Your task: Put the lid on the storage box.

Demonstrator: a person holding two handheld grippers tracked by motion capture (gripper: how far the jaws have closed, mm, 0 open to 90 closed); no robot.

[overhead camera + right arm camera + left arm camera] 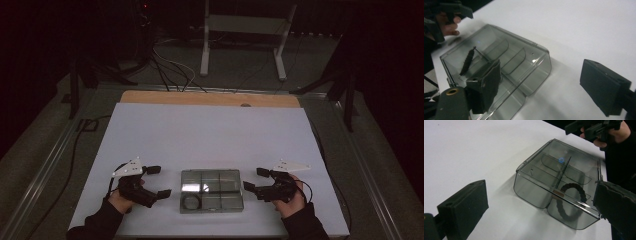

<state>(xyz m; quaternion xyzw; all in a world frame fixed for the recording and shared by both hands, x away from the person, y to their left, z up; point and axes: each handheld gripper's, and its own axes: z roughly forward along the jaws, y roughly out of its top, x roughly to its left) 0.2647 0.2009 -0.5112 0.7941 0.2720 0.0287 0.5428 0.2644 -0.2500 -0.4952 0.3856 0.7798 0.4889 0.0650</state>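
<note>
Smoky clear plastic forms the box [211, 190], which lies flat on the white worktop [210, 130] near its front edge, between the two grippers, lid shut. Its long axis runs left to right across the high view, with dividers splitting it into compartments. A dark braided ring [570, 201] lies in the front-left compartment, and a small blue ring [561, 160] sits in a compartment farther back. The left gripper [158, 181] rests just left of the box with its jaws wide apart, pointing toward it and holding nothing. The right gripper [255, 178] sits just right of the box, jaws also spread, nothing clamped; one jaw is close against the box's right end, though whether it touches I cannot tell.
</note>
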